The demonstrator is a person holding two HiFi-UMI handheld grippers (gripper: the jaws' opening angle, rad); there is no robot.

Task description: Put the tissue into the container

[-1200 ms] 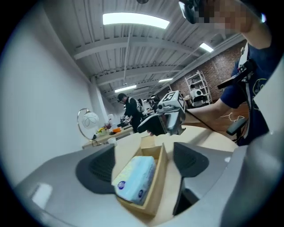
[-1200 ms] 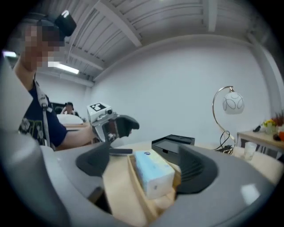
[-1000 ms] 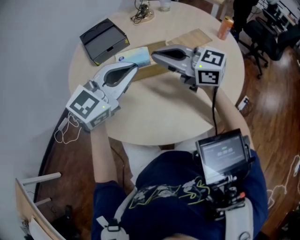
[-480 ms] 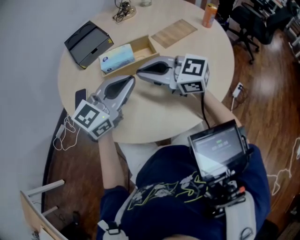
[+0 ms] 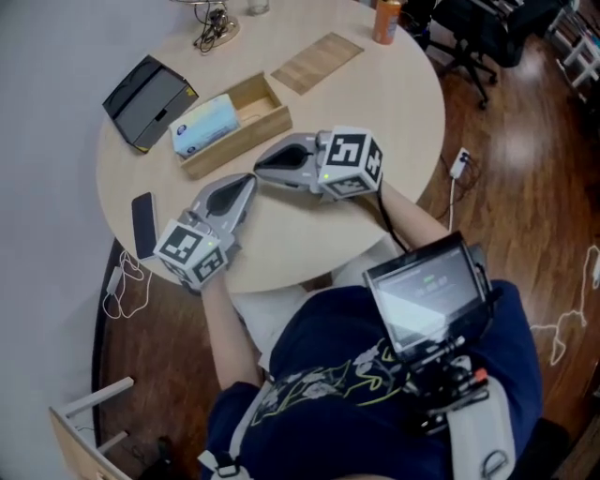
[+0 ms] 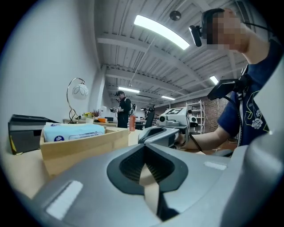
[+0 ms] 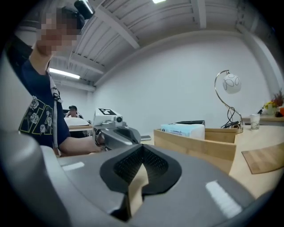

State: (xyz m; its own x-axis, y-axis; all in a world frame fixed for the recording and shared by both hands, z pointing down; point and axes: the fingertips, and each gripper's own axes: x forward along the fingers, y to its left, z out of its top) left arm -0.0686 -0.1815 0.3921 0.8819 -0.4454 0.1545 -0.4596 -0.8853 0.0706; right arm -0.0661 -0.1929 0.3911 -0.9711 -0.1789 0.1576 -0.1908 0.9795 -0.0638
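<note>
The tissue pack [image 5: 202, 126], white and light blue, lies in the left end of the open wooden container [image 5: 251, 129] on the round table [image 5: 394, 112]. Both grippers rest nearer the table's front, apart from the container. My left gripper [image 5: 249, 178] is shut and empty, its tip pointing up-right. My right gripper [image 5: 260, 171] is shut and empty, pointing left, its tip almost meeting the left one. The left gripper view shows the tissue pack [image 6: 73, 131] inside the container [image 6: 86, 145] with the right gripper [image 6: 165, 133] beyond. In the right gripper view the tissue pack [image 7: 183, 130] sits in the container [image 7: 202, 145].
A dark grey case [image 5: 150, 89] lies left of the container and a black phone [image 5: 143, 223] near the table's left edge. Farther back are a wooden board [image 5: 317, 61], an orange can [image 5: 385, 21] and a wire lamp [image 5: 211, 23]. A tablet [image 5: 427, 295] hangs on the person's chest.
Both grippers have drawn back from the container toward the table's front edge, tips now close together. The tissue pack stays in the container.
</note>
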